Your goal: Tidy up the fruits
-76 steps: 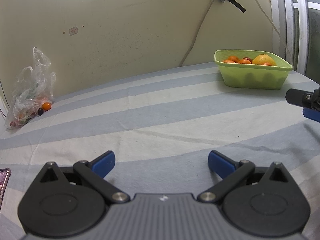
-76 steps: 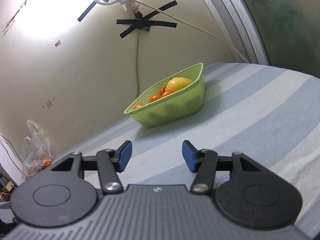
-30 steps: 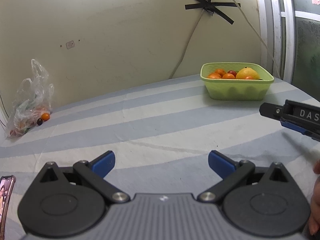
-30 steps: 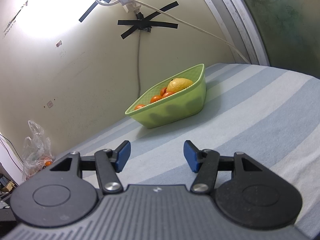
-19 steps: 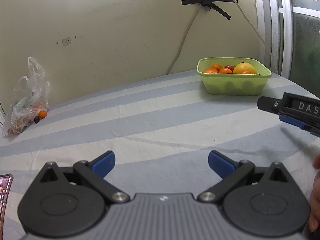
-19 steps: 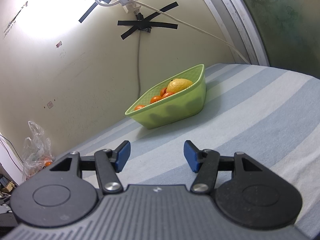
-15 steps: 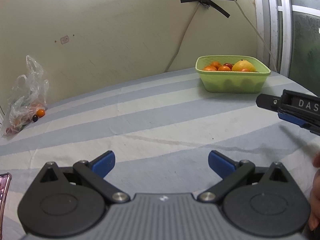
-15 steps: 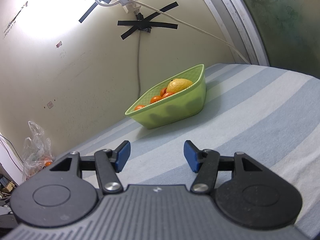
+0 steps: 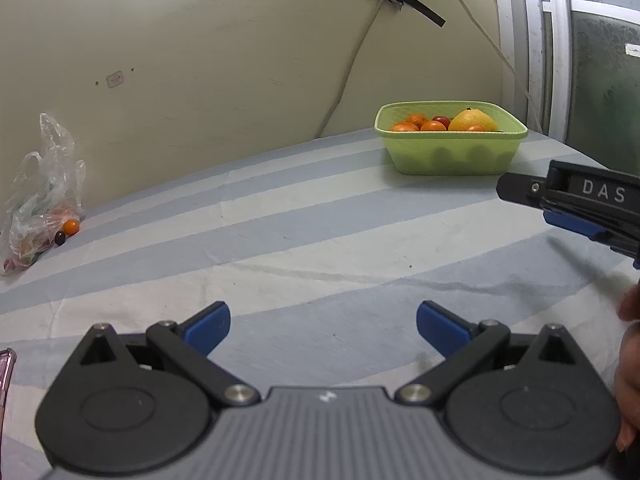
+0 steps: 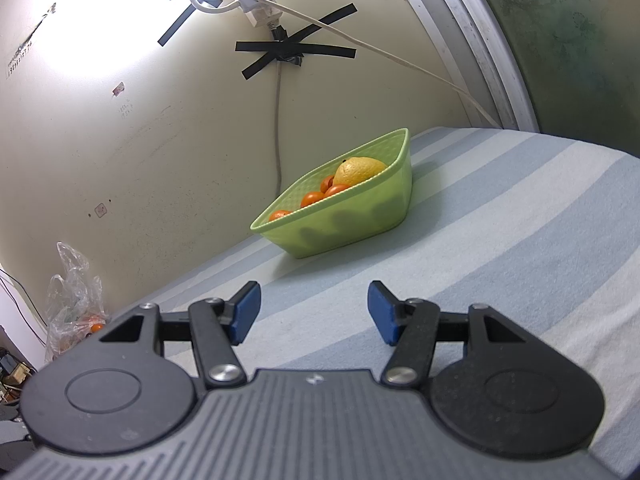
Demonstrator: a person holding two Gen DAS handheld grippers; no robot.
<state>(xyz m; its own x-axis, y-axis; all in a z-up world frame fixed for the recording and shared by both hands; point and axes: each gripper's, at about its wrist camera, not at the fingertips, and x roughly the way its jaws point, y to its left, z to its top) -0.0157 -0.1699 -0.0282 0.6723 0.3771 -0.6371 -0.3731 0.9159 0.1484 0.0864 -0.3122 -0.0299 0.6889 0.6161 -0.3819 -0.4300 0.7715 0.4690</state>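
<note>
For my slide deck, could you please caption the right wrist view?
Open right hand-held gripper faces a green basket of fruit on a striped cloth.

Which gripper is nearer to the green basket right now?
Right. The right gripper hangs open short of the green basket, nothing between them. The left gripper, also open, sits farther back across the striped cloth.
</note>
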